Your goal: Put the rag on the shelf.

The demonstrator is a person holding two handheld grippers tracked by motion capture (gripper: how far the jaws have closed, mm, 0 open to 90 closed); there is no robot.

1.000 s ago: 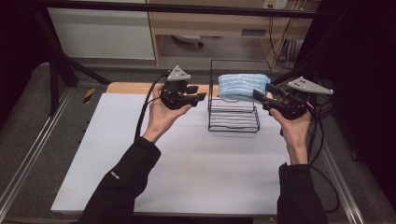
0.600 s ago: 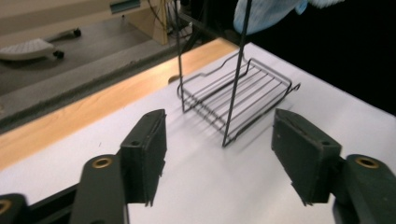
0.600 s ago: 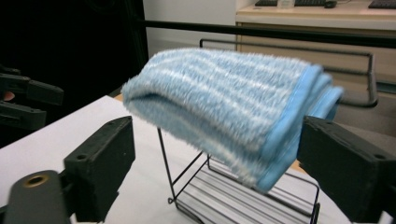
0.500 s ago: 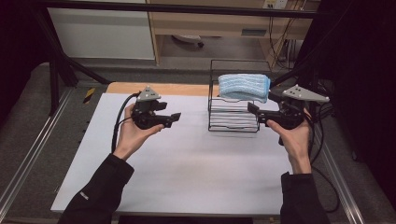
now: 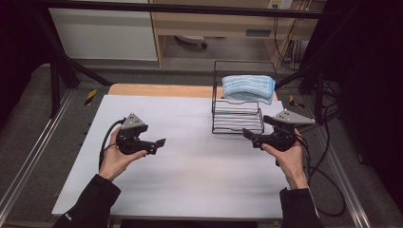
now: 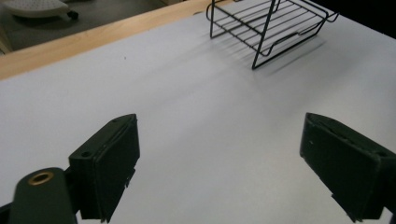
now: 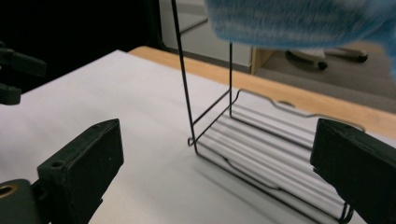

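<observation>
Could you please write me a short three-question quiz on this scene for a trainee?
1. True or false: the blue cloth lies flat on the white table.
2. Which gripper is nearer the wire rack? A) the left gripper B) the right gripper
3. In the left gripper view, what lies between the jaws?

Key
1. False: the cloth is draped over the top of the rack, above its lower shelf.
2. B: the right gripper is just in front of the rack's right corner, while the left one is out over the table.
3. Nothing: the jaws stand wide apart over bare table, having just been opening. The right gripper's jaws have done the same and are also empty.
</observation>
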